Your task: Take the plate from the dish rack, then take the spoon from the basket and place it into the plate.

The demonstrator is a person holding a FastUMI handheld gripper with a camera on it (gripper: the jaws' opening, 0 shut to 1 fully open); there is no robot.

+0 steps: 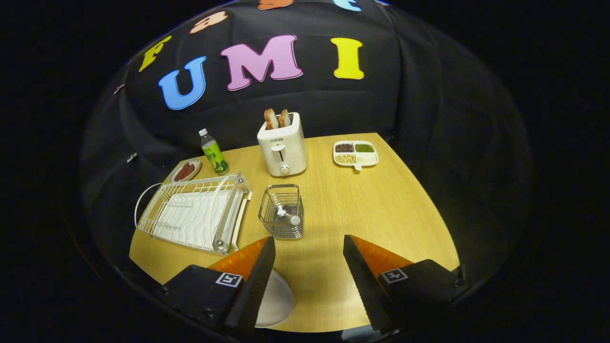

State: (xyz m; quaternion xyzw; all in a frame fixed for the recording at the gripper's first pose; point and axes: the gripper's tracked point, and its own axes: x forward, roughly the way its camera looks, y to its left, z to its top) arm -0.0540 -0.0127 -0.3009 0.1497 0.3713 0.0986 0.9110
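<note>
My gripper (309,247) hangs open above the front of the wooden table (381,209), with nothing between its fingers. A white plate (274,300) lies flat on the table just beside and partly under the left finger (255,281). Just ahead of the fingers stands a wire basket (282,210) with the spoon (288,216) leaning inside it, its handle end up. The white dish rack (193,214) sits to the left of the basket and holds no dishes.
Behind the basket stands a white toaster (282,145) with two bread slices. A green bottle (213,152) and a small plate of sausages (185,170) sit at the back left. A divided dish of beans (356,153) rests at the back right.
</note>
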